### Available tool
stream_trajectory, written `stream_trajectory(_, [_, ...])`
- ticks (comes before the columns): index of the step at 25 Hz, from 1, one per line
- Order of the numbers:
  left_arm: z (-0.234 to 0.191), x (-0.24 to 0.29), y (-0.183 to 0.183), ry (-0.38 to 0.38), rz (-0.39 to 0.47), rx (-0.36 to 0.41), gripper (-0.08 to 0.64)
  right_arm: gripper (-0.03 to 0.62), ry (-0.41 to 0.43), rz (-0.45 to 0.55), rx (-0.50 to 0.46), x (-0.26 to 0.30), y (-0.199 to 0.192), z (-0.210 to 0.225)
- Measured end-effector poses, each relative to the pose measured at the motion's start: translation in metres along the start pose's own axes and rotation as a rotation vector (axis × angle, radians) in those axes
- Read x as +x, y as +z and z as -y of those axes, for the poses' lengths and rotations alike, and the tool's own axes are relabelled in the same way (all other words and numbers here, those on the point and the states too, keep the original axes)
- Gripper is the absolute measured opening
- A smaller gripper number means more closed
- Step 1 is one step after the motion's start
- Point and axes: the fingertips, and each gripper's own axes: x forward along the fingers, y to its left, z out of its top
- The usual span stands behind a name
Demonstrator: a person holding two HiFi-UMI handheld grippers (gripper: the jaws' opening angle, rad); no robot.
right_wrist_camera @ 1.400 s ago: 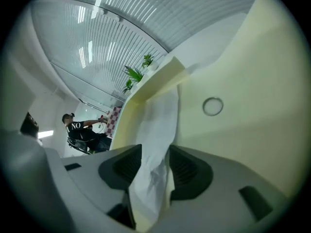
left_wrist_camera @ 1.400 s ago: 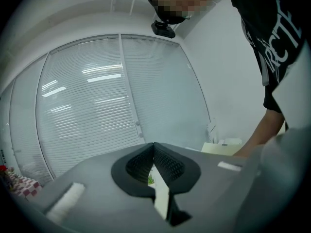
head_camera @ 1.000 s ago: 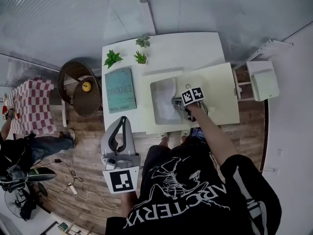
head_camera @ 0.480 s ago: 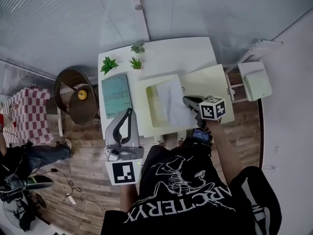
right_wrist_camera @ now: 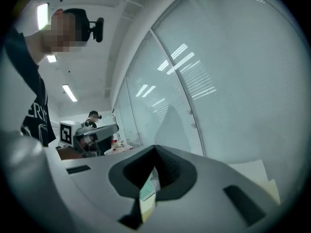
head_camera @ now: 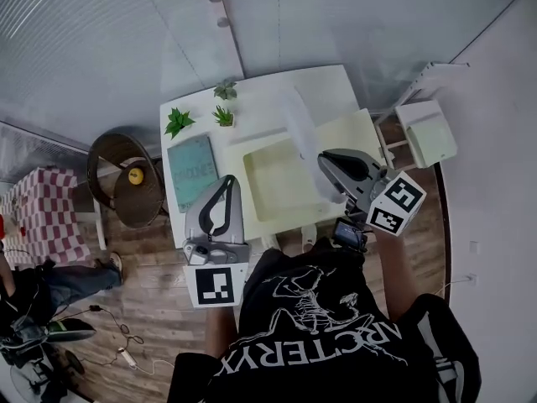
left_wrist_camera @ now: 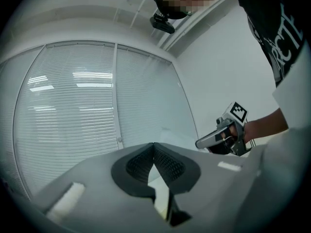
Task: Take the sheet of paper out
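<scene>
Lifted since the earlier frame, sheet of paper (head_camera: pixel 300 128) stands above yellow folder (head_camera: pixel 277 185) on table (head_camera: pixel 268 86); right gripper (head_camera: pixel 329 166) clamps it; left gripper (head_camera: pixel 226 183) jaws together, empty.

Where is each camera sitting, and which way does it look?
Head view: on the person's head, looking down at the table, left gripper, right gripper and black shirt.
Left gripper view: on the left gripper, tilted up at the blinds; its shut jaws and the person's arm show.
Right gripper view: on the right gripper, facing the blinds; its jaws pinch the sheet of paper.
Shared: each gripper view shows the other gripper.
</scene>
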Motion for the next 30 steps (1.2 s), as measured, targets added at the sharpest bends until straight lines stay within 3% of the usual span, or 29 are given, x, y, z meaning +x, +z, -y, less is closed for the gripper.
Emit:
stream_trajectory(5, [-0.005,0.0,0.005,0.011,0.027,0.006,0.011,0.012,-0.053,0.085,-0.148,-0.005,0.041,-0.016])
stream_trajectory(11, [-0.015,-0.007,0.003,0.044,0.02,0.0,0.011,0.012,-0.101,0.082,-0.327,0.001,0.056,-0.037])
stream_trajectory(30, [-0.021,-0.005,0.007,0.063,0.035,0.007,0.011,0.012,-0.148,0.135,-0.363,0.0,0.071,-0.034])
